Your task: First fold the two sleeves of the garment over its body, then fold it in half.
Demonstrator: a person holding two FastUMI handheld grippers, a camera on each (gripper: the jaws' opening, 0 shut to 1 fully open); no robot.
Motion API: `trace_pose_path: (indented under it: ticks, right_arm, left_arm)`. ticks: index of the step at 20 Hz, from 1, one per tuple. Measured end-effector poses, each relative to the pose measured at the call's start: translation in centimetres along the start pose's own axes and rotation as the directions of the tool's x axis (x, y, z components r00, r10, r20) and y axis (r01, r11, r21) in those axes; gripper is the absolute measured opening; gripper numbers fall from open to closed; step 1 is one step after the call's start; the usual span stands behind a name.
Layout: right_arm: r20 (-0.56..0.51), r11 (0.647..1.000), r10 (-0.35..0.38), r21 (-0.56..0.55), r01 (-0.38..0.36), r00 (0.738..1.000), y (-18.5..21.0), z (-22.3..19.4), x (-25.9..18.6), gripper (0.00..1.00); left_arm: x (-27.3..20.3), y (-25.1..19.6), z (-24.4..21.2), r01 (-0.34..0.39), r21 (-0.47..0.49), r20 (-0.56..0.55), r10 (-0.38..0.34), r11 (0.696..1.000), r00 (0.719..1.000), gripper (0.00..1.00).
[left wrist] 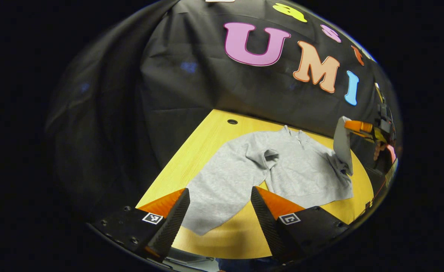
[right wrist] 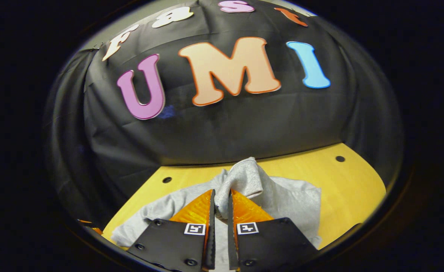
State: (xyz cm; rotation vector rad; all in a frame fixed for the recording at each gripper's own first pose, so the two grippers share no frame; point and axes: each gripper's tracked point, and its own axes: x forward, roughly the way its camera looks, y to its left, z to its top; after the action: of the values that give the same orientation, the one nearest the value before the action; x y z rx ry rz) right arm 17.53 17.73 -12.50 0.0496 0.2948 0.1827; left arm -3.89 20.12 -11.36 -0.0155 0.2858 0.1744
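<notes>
Left gripper view, left gripper (left wrist: 219, 211) jaws spread, right gripper (right wrist: 221, 215) pinching garment (left wrist: 282, 166) sleeve (right wrist: 244, 177)

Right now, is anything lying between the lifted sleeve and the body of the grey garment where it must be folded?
Nothing visible is in the way. The right gripper is shut on the sleeve and holds it raised above the garment's body, whose grey cloth lies bare on the yellow table. The left gripper is open, near the other sleeve.

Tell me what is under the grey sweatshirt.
The grey sweatshirt lies spread on the yellow wooden table, which shows all around it. Its one sleeve is lifted, pinched in the right gripper. The cloth hides whatever may lie beneath the body.
</notes>
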Motion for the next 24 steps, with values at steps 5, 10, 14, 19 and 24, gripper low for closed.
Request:
trace_pose_path:
  ticks: [5, 10, 14, 19, 24]
  right_arm:
    - [-0.036, 0.987, 0.155, -0.025, -0.156, 0.987, 10.1, -1.6, 5.3, 0.16]
    - [-0.145, 0.966, 0.236, -0.074, -0.248, 0.961, 16.9, -6.8, 10.3, 0.16]
    - [-0.207, 0.958, 0.233, -0.121, -0.261, 0.950, 18.7, -9.0, 12.9, 0.17]
    - [-0.263, 0.940, 0.288, -0.107, -0.325, 0.921, 19.4, -11.3, 13.8, 0.38]
    - [-0.261, 0.919, 0.304, -0.175, -0.354, 0.916, 20.5, -11.8, 11.8, 0.99]
  left_arm:
    - [0.5, 2.1, -2.3, -0.030, -0.019, -0.040, 0.029, 0.999, 0.999, 0.95]
    - [0.9, 3.5, -4.3, -0.062, -0.034, -0.076, 0.059, 0.998, 0.995, 0.95]
    - [0.7, 5.4, -6.7, -0.096, -0.031, -0.112, 0.092, 0.995, 0.990, 0.95]
    - [1.0, 6.3, -8.9, -0.119, -0.039, -0.154, 0.112, 0.992, 0.982, 0.95]
    - [1.7, 5.9, -9.0, -0.091, -0.028, -0.149, 0.086, 0.995, 0.985, 0.95]
